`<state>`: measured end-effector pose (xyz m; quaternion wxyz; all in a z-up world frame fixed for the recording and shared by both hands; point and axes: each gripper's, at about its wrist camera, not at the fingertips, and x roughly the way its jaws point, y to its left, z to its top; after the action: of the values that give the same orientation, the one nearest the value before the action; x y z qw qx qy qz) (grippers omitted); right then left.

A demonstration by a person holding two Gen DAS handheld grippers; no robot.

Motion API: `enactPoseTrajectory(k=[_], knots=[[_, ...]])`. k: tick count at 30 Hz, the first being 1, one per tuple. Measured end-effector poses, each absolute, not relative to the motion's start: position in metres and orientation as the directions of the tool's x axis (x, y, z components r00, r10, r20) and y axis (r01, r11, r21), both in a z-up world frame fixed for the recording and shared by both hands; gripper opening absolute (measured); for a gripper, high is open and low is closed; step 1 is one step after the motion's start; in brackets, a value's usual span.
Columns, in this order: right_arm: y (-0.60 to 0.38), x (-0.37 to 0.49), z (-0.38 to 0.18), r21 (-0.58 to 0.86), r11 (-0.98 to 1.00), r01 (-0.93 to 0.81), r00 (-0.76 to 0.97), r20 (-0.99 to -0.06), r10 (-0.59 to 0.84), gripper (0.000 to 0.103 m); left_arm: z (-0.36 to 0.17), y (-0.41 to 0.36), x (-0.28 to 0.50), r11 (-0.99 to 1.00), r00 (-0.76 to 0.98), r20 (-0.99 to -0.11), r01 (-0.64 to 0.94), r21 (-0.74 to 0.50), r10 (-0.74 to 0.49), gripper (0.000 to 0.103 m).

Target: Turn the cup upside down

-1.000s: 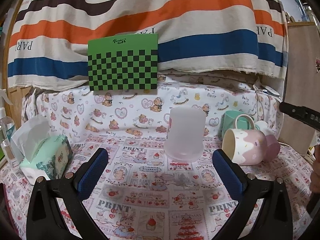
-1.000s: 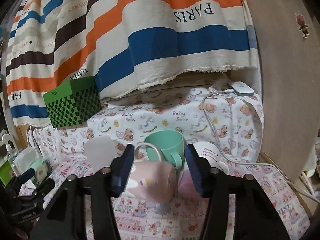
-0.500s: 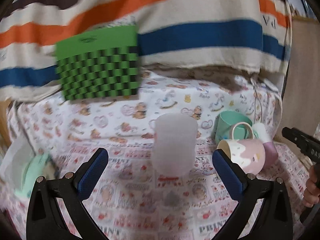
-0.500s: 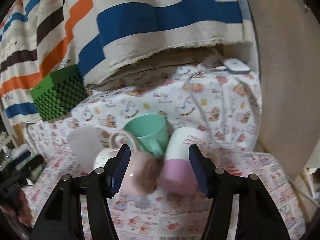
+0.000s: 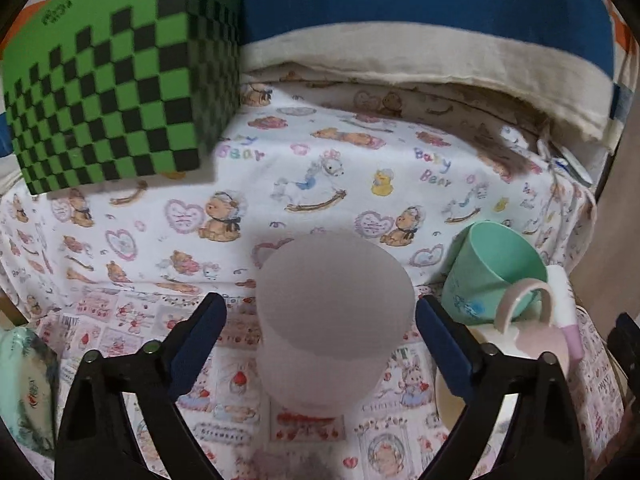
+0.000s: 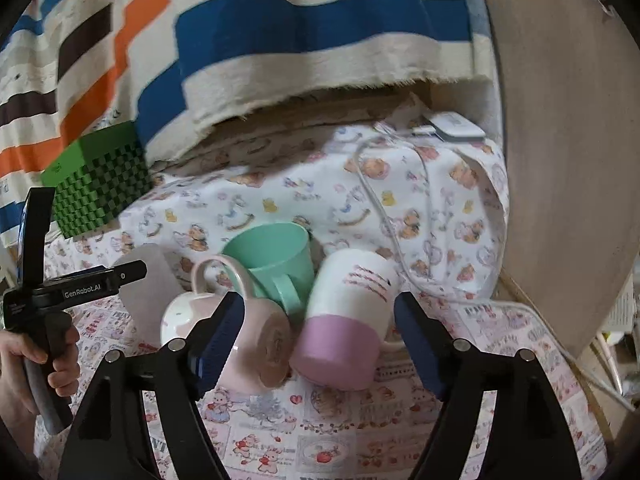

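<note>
A frosted translucent cup (image 5: 332, 320) stands upside down on the printed cloth, between the open fingers of my left gripper (image 5: 320, 340), which are apart from its sides. It also shows in the right wrist view (image 6: 146, 292). A pink mug (image 6: 240, 340) and a white-and-purple mug (image 6: 348, 328) lie on their sides. A mint green cup (image 6: 272, 264) leans behind them. My right gripper (image 6: 320, 340) is open, its fingers on either side of the two lying mugs.
A green checkered box (image 5: 116, 80) stands at the back left on a raised ledge. A tissue pack (image 5: 24, 388) lies at the left. A white cable (image 6: 384, 216) and charger (image 6: 456, 126) lie at the back right. A wooden panel (image 6: 568, 160) closes the right side.
Both grippers have moved forward and closer to the cups. The frosted cup now sits between my left fingers. The right gripper has opened wider around the two lying mugs.
</note>
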<state>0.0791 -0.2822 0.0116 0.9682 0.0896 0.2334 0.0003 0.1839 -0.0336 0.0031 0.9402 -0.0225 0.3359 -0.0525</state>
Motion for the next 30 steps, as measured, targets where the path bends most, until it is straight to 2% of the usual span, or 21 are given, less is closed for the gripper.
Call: enactPoseTrajectory(k=[2, 11, 18, 22, 30], knots=[[-0.283, 0.08, 0.011, 0.171, 0.985, 0.035, 0.889, -0.455, 0.047, 0.079, 0.001, -0.034, 0.186, 0.991, 0.762, -0.633, 0.092, -0.1, -0.134, 0.079], [-0.292, 0.074, 0.017, 0.241, 0.97, 0.032, 0.895, -0.439, 0.079, 0.08, 0.022, -0.024, 0.138, 0.991, 0.804, -0.58, 0.085, -0.106, -0.131, 0.079], [-0.288, 0.072, 0.017, 0.226, 0.974, 0.036, 0.898, -0.435, 0.068, 0.08, 0.043, -0.026, 0.115, 0.991, 0.82, -0.556, 0.104, -0.09, -0.136, 0.079], [-0.29, 0.075, 0.015, 0.229, 0.972, 0.048, 0.893, -0.445, 0.061, 0.08, 0.035, -0.026, 0.127, 0.998, 0.836, -0.545, 0.059, -0.019, -0.06, 0.079], [-0.296, 0.075, 0.014, 0.253, 0.966, 0.058, 0.893, -0.446, 0.063, 0.08, 0.001, -0.003, 0.161, 0.993, 0.808, -0.582, 0.038, -0.109, -0.095, 0.079]])
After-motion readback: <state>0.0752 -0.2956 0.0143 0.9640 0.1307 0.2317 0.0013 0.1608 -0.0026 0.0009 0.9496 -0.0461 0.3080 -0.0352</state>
